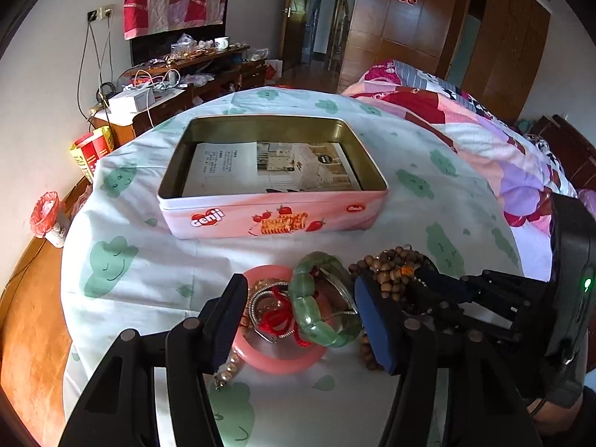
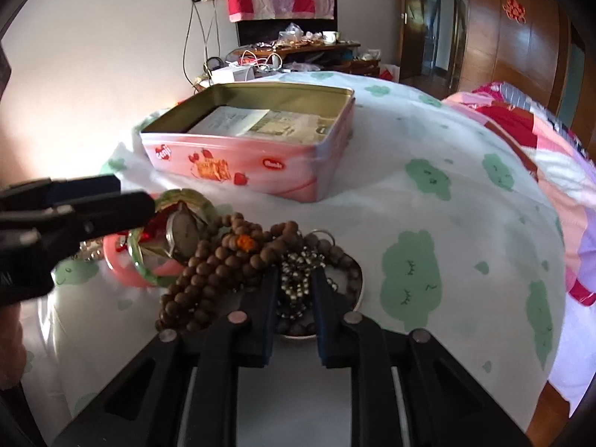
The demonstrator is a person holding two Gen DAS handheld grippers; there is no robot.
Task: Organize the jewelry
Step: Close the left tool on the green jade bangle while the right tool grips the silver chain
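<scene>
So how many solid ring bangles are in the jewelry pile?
2: a pink bangle lying flat, and a green bangle propped across it. Others may be buried under the beads.

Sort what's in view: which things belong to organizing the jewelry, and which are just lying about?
Job:
pink tin
green bangle
pink bangle
wooden beads
dark bead string
pearl strand

Lying about:
leaflet in the tin
quilt
cluttered desk

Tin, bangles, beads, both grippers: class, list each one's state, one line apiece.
Tin: lid off, paper inside, no jewelry.
Green bangle: tilted on pink bangle.
Wooden beads: heaped on the cloth.
Left gripper: open, astride the bangles.
Right gripper: jaws narrow around dark beads; grip unclear.
</scene>
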